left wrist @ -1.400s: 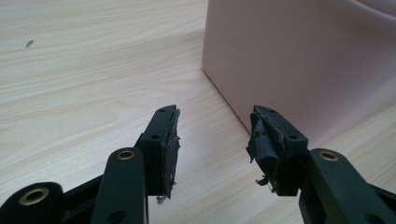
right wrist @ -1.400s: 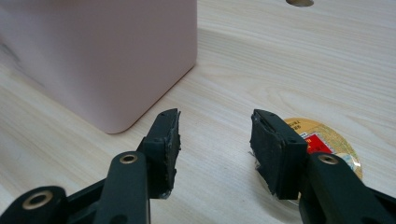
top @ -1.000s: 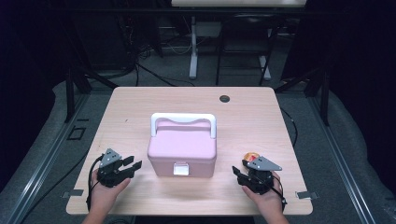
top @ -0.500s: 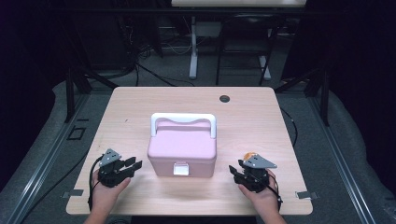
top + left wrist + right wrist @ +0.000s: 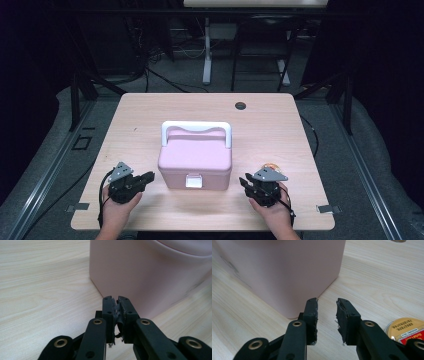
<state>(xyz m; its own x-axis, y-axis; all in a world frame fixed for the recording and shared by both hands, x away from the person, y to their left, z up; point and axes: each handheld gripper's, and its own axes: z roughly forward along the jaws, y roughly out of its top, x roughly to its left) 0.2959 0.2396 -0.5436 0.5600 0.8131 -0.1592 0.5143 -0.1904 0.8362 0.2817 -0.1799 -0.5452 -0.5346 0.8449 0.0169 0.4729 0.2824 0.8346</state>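
Your pink lidded box (image 5: pixel 195 161) with its white handle (image 5: pixel 196 127) sits at the middle of the table (image 5: pixel 280 125), latch facing you; your left tongs (image 5: pixel 148 177) lie just beside its left front corner, and their jaws have just been closing, now almost together with nothing between them; your right tongs (image 5: pixel 244 181) lie near its right front corner, jaws also just closing, a narrow empty gap left; a small round tin (image 5: pixel 408 327) rests on the table just beside them.
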